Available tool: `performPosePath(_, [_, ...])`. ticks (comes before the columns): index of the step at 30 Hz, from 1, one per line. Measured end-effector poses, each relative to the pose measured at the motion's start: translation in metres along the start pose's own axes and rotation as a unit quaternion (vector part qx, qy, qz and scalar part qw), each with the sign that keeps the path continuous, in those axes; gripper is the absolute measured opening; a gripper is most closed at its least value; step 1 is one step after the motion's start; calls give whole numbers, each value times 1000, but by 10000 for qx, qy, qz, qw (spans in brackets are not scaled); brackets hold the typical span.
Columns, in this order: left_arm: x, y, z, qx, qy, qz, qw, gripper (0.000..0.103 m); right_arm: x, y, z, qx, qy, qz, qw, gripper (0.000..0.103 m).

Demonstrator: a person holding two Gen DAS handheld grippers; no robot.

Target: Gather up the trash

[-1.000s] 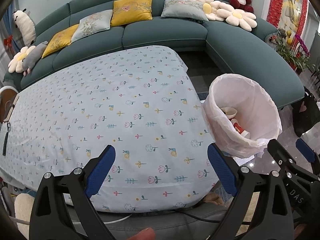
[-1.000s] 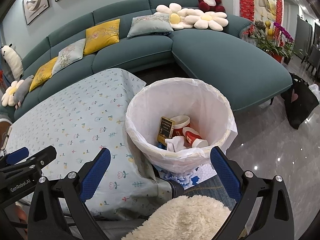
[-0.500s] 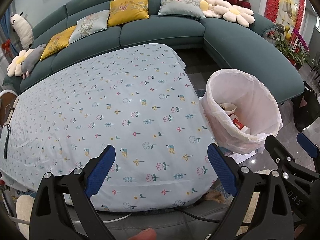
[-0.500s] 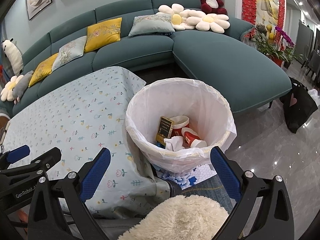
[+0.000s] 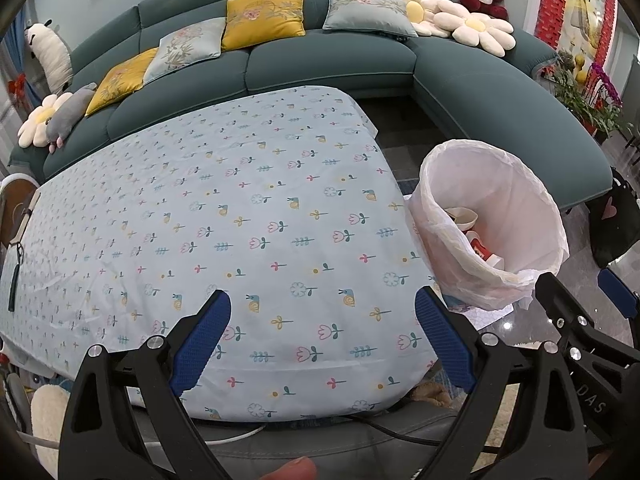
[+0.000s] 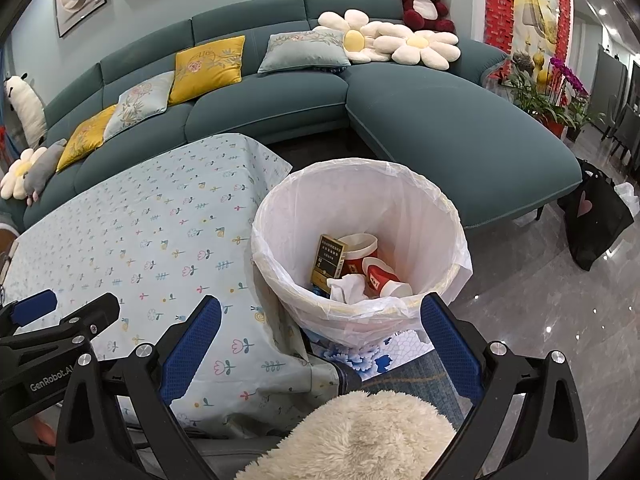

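Left gripper (image 5: 322, 328): jaws spread wide, empty, above the tablecloth (image 5: 240, 220).
Right gripper (image 6: 320, 340): jaws spread wide, empty.
Trash: box (image 6: 328, 260), cups (image 6: 360, 250) and tissue (image 6: 346, 286) lay inside the bin (image 6: 440, 208).
Risk: a gripper could have snagged the loose liner (image 6: 460, 264), tipping the bin.

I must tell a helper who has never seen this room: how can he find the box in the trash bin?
Beside the flowered table stands a white-lined bin. The box leans upright inside it, next to two red cups; it alone is flat, dark and gold.
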State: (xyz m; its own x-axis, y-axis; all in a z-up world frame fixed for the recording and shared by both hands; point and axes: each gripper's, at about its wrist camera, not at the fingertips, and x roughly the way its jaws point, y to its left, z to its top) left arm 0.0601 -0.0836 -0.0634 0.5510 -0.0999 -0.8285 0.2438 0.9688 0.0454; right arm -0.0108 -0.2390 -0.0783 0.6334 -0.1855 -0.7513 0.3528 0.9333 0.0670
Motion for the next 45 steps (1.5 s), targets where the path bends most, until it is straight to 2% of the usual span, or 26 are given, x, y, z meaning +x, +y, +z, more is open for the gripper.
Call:
performPosePath(19, [-1, 2, -3, -1, -18, 105, 9999, 89, -1, 1, 0, -44, 0, -21, 10000, 96])
performPosePath(34, [-4, 3, -2, -23, -28, -47, 10000, 89, 0, 2, 2, -114, 55, -87, 9999, 96])
performPosePath(45, [-3, 0, -4, -23, -14, 27, 10000, 89, 0, 3, 2, -125, 77, -111, 9998, 96])
